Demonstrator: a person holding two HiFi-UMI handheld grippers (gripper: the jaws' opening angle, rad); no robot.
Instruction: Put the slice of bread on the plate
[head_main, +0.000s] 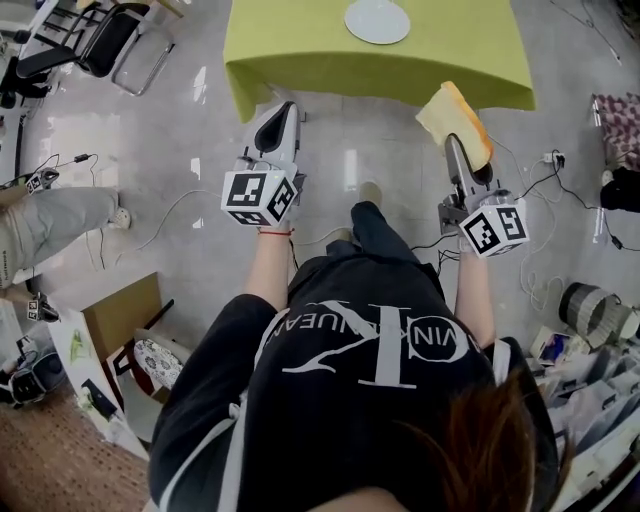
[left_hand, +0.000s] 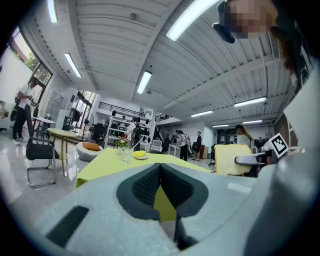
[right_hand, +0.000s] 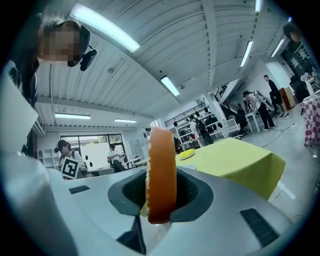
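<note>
In the head view a white plate (head_main: 377, 20) lies on the green table (head_main: 300, 50) ahead of me. My right gripper (head_main: 455, 145) is shut on the slice of bread (head_main: 456, 120), which stands on edge just short of the table's near edge. In the right gripper view the bread's brown crust (right_hand: 161, 170) fills the space between the jaws, and the plate (right_hand: 186, 154) sits far off on the table. My left gripper (head_main: 287, 110) hovers before the table's left corner, shut and with nothing in it. The left gripper view shows its pads (left_hand: 150, 182) meeting, with the bread (left_hand: 231, 159) off to the right.
A black office chair (head_main: 105, 40) stands at the far left. A cardboard box (head_main: 120, 320) and loose clutter lie at the lower left, and cables and gear (head_main: 590, 310) at the right. Another person's leg (head_main: 50, 220) reaches in from the left.
</note>
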